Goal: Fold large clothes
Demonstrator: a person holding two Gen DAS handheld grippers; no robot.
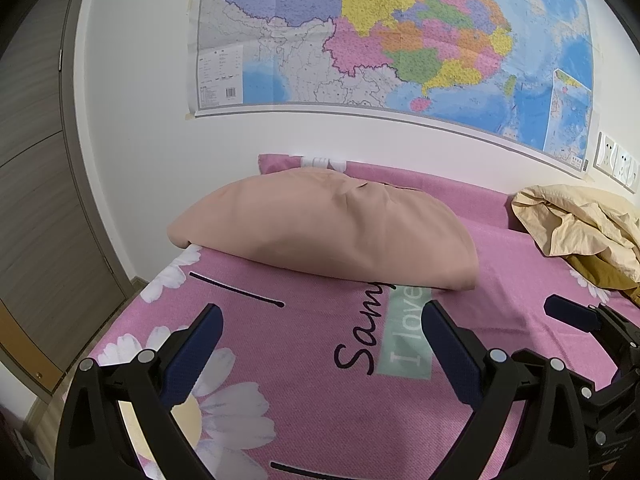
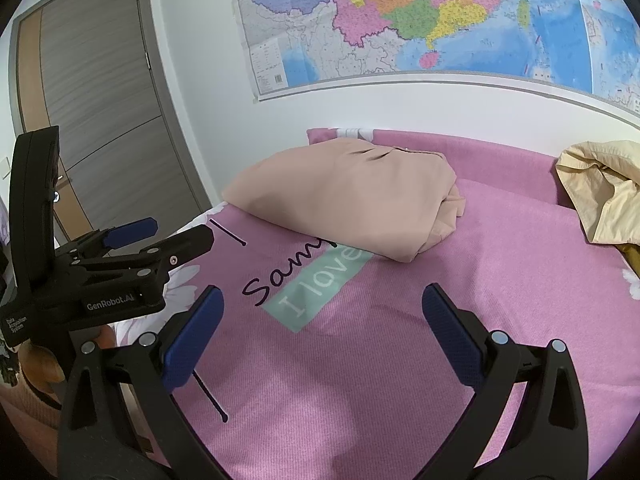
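Note:
A folded peach garment [image 1: 320, 232] [image 2: 348, 196] lies near the far end of the pink bed sheet [image 1: 320, 360] [image 2: 380, 360], partly over printed lettering. A crumpled cream-yellow garment [image 1: 580, 224] [image 2: 600, 188] sits at the right by the wall. My left gripper [image 1: 322, 314] hovers open over the sheet, short of the peach garment, with nothing between its fingers. My right gripper [image 2: 322, 296] is open too, empty above the sheet. The left gripper's blue-padded fingers [image 2: 132, 232] show at the left of the right wrist view, and the right gripper's fingers [image 1: 572, 314] at the left wrist view's right edge.
A large map [image 1: 400, 40] [image 2: 440, 20] hangs on the white wall behind the bed. A grey wooden door [image 2: 100, 120] [image 1: 36, 200] stands at the left. Wall sockets [image 1: 618, 162] are at the right. The bed's left edge drops off beside the door.

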